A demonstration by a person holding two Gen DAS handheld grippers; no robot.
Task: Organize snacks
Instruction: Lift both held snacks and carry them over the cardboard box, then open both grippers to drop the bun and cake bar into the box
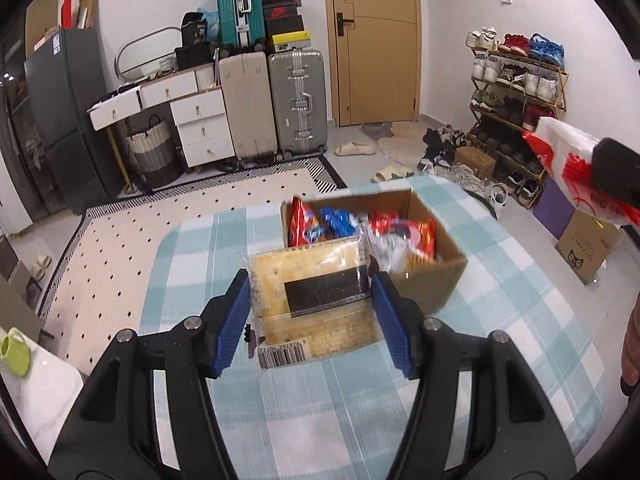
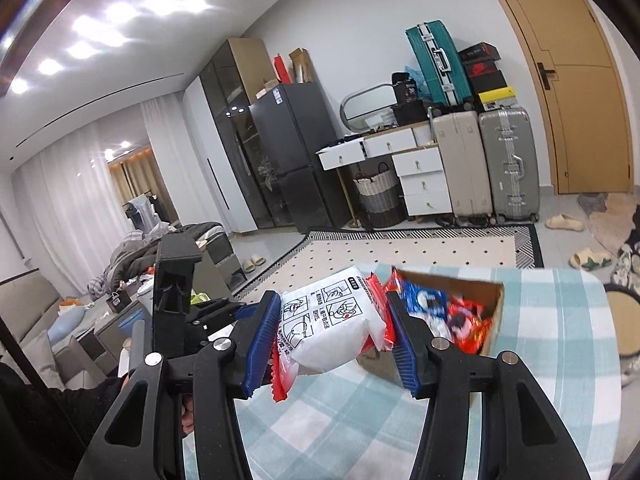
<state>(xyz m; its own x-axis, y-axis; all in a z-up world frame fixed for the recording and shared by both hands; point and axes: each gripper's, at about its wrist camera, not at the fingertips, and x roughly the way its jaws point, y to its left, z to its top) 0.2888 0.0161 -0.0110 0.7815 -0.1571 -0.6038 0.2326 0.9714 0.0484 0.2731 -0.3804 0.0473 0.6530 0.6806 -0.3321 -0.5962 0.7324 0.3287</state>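
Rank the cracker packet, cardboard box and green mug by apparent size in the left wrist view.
1. cardboard box, though the packet hides part of it
2. cracker packet, looking nearly as big only because it is closer to the camera
3. green mug, clearly smallest

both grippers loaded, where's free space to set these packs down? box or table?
Cardboard box is crowded: packets fill most of it, the right end least. Checked tablecloth is bare from the box's near wall to the near edge, and to its left. Left gripper holds the cracker pack, right gripper the white-and-red pack.
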